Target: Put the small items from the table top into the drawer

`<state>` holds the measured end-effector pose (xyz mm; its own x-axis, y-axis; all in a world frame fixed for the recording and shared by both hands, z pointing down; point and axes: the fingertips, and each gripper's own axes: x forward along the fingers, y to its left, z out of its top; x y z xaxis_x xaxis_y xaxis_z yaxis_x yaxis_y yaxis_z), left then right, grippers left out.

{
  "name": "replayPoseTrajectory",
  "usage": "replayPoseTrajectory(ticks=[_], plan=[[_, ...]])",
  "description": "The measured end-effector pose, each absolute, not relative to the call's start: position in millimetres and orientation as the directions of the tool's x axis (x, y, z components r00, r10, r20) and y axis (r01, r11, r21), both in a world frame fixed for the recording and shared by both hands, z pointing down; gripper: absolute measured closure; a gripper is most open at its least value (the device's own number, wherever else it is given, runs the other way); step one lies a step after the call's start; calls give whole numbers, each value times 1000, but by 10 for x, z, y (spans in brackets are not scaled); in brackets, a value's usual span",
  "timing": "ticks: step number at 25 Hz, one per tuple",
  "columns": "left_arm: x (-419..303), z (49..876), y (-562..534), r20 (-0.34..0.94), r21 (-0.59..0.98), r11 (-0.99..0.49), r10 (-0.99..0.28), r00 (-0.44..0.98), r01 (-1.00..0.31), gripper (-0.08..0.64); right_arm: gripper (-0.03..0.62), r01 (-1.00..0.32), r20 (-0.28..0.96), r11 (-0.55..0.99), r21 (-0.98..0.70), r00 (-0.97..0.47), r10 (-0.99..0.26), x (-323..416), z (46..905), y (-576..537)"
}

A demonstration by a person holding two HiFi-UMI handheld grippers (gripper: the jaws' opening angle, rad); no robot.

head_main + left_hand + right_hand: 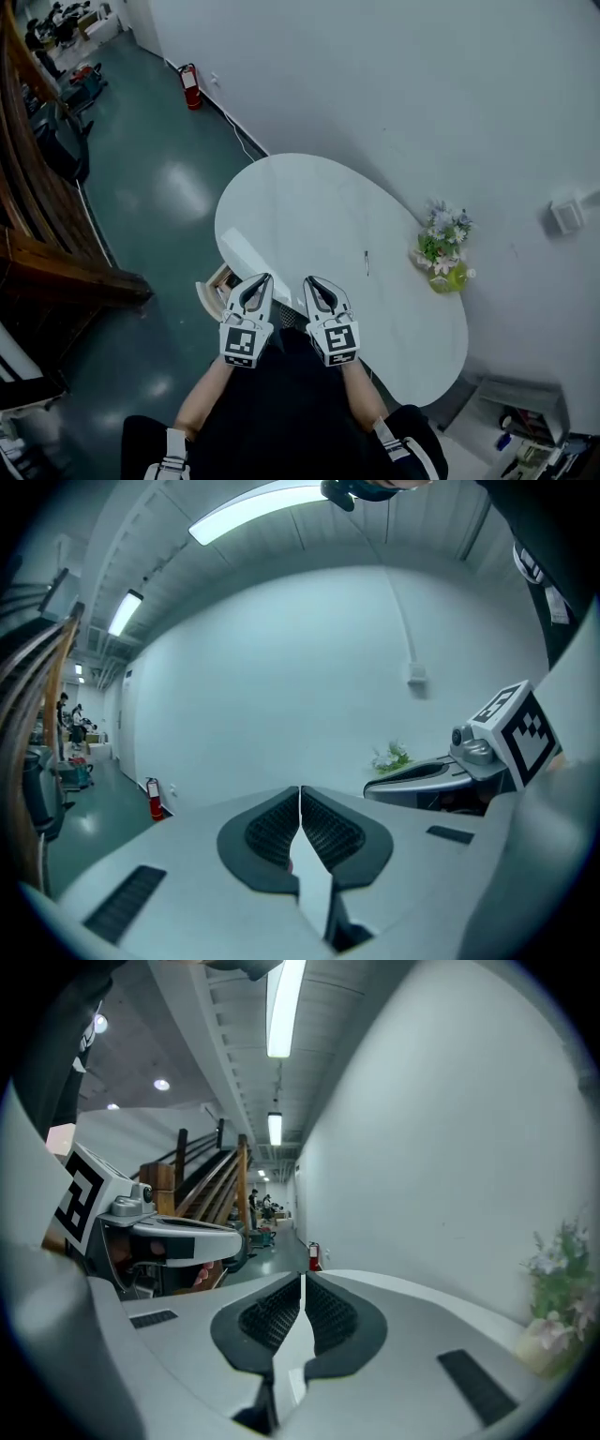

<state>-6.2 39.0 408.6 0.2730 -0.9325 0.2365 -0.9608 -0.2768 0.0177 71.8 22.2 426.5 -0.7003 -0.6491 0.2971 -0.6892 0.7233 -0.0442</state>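
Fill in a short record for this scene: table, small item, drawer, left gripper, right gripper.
Table: white oval table, with a flower vase at its wall-side edge
Small item: thin dark pen-like stick lying on the top
Drawer: drawer appears pulled out at the table's near edge
Left: left gripper shut, empty
Right: right gripper shut, empty
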Motion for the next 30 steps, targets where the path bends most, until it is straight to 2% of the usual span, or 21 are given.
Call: replayPoseTrajectory(ticks=[7, 13, 30], plan=[[670, 4197, 115, 238, 46, -459, -858, 456, -887, 535, 552, -826, 319, 562, -34, -542, -777, 1486, 4341, 83], [1203, 4336, -98, 255, 49, -573, -785, 565, -818, 535, 554, -899, 342, 436, -37, -421, -840, 2034, 4518, -16], [1958, 5190, -660, 402, 117, -686, -629, 665, -719, 535, 554, -954, 481, 280, -104, -294, -826, 2729, 5343, -469]])
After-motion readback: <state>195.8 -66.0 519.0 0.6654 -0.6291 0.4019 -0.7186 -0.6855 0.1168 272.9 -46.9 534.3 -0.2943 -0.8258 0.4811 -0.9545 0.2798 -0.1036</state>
